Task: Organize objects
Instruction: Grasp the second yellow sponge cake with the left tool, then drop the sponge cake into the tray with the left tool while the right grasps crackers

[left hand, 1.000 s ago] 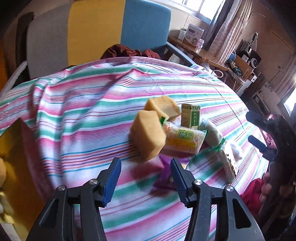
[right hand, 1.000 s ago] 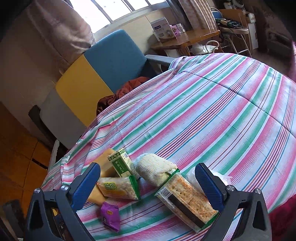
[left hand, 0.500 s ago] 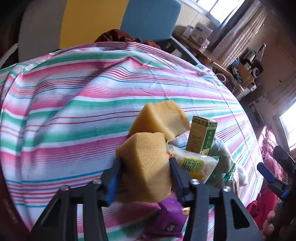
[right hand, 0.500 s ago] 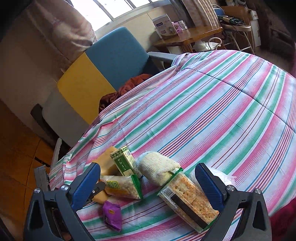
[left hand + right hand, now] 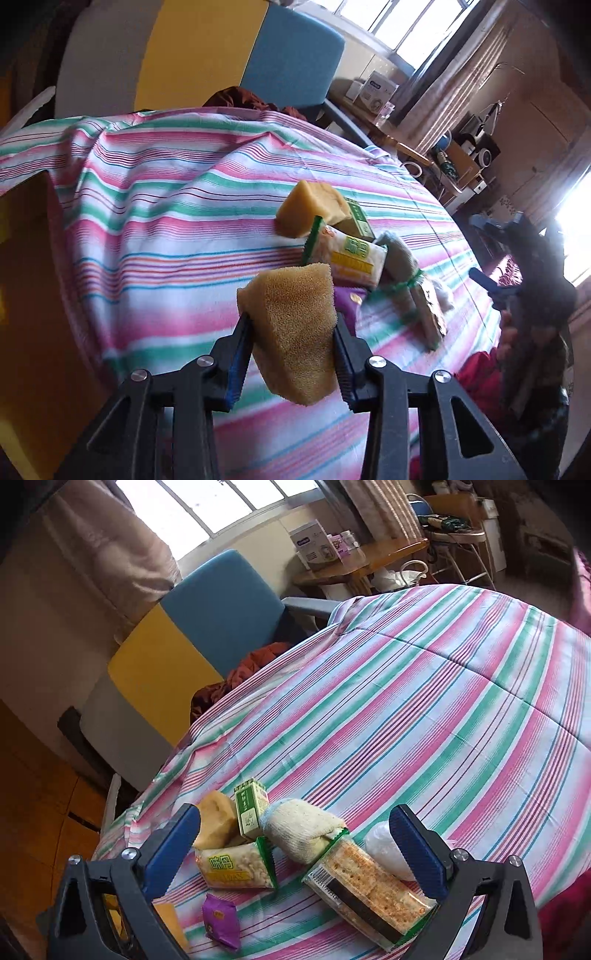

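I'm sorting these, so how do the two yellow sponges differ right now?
The near sponge is pinched between the left gripper fingers, clear of the striped cloth; the far sponge lies on that cloth, against the green box. The near one shows coarse pores. Both are yellow foam blocks.

A: Surface findings, please.

B: Sponge [image 5: 293, 332]: coarse, open-pored foam, matt. Striped cover [image 5: 424, 709] on the tabletop: woven cloth, matt, lightly creased.

A: The packaging?

B: Cracker pack [image 5: 369, 890]: clear glossy film. Purple sachet [image 5: 220, 921]: shiny foil, probably; that view is soft. Green carton [image 5: 251, 808]: printed card. Glove [image 5: 301, 829]: rough knit.

A: The tongs?

B: Left tongs [image 5: 293, 363]: matt black plastic, ribbed blue pads [image 5: 236, 363], bright metal screws.
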A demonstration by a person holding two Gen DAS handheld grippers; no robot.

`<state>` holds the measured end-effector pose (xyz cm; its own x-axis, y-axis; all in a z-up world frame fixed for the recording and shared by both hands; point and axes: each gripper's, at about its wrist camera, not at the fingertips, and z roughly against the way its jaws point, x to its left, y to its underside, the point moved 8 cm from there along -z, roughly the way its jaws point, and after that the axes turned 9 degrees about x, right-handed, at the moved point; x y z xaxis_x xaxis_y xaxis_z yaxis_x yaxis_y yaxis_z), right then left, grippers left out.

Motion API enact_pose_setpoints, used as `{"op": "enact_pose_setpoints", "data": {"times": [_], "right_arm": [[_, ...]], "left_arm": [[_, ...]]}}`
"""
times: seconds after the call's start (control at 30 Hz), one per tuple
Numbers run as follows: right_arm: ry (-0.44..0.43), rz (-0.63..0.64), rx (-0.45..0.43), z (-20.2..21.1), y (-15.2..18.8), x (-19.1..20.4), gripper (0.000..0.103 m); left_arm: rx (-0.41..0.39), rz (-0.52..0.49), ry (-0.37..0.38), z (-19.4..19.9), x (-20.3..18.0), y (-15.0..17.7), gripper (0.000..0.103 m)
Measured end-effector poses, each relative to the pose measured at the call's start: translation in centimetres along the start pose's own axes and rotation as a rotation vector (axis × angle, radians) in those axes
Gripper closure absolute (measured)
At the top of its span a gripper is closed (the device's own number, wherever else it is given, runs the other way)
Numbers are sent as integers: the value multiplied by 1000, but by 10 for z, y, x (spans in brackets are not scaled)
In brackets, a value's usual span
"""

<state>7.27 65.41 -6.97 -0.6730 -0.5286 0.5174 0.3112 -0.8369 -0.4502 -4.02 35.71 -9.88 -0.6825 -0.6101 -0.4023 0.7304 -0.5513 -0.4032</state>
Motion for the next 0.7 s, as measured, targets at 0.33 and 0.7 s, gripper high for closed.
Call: {"op": "enact_pose_setpoints", "data": {"times": [0.33,0.7], "right_arm": [[100,12,119,-23,12,-11,6],[240,95,287,-50,47,-19,28]], "left_arm": [[-42,0,33,47,4,34,63],[-69,37,64,76,22,56,63]]}}
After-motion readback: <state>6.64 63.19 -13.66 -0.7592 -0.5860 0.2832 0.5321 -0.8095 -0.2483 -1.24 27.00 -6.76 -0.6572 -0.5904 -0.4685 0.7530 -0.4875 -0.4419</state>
